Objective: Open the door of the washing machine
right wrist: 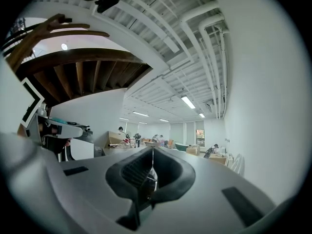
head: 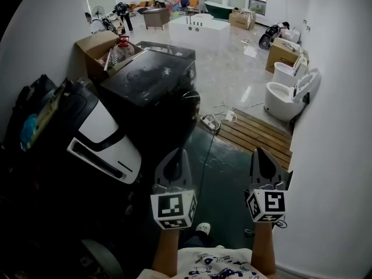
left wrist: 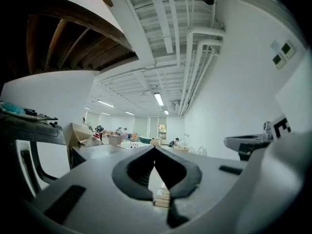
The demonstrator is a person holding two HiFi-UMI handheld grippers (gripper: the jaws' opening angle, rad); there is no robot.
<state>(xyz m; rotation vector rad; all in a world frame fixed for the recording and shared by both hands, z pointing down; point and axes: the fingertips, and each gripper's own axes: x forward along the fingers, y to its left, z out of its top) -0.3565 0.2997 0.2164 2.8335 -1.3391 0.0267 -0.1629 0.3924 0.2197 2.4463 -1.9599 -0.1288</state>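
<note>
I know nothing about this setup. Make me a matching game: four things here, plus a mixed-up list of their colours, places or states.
1 washing machine
2 toilets
3 wooden slats
4 left gripper

a white, by the right wall
b jaws shut, nothing held
c black, left of centre
d brown, flat on the floor

Pairs: 1-c, 2-a, 3-d, 4-b
</note>
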